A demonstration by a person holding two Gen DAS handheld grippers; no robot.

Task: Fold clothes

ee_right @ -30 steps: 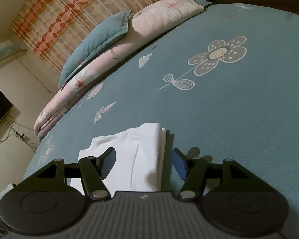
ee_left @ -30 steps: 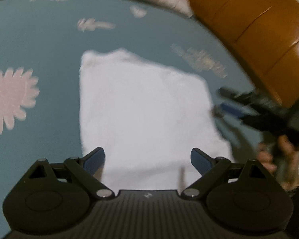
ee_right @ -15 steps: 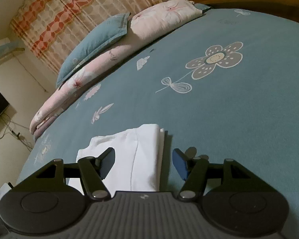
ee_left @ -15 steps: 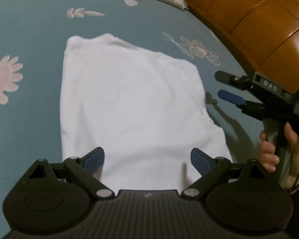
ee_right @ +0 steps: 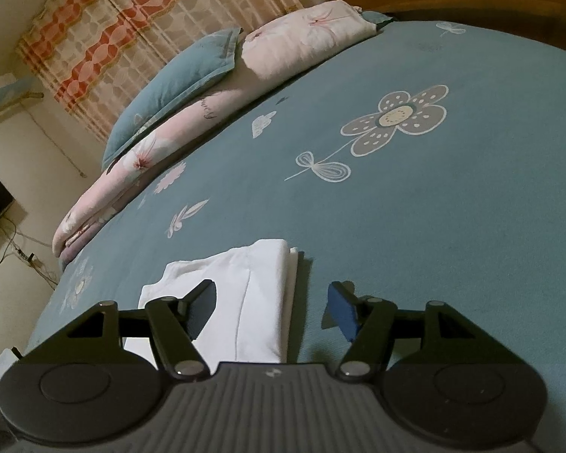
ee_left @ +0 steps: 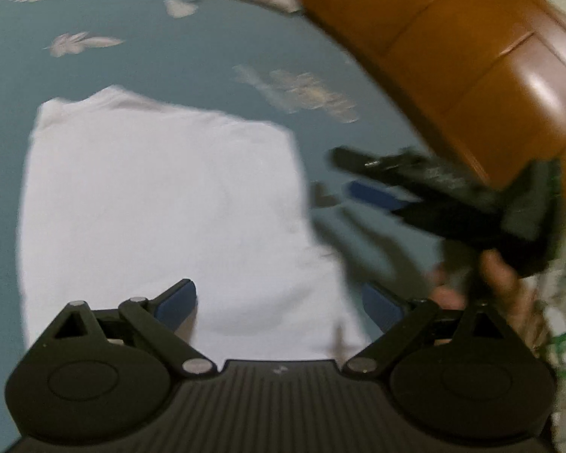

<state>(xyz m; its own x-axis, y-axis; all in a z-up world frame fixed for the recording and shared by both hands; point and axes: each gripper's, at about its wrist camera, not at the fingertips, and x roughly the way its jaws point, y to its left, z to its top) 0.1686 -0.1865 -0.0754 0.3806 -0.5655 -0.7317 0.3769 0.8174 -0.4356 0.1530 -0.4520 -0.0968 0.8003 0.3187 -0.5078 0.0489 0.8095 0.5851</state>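
- Two grippers over one folded white garment (ee_left: 162,211), flat on teal bedsheet (ee_right: 452,226).
- Left gripper (ee_left: 279,302): jaws wide, empty, above garment's near edge.
- Right gripper (ee_right: 271,307): jaws wide, empty, straddling garment's right edge, held by hand (ee_left: 498,283).

Motion smears the other gripper (ee_left: 362,181) right of the jaws, and the hand (ee_left: 498,283) beneath it (fingers indistinct). The white garment's (ee_right: 245,302) near end vanishes behind the gripper body.
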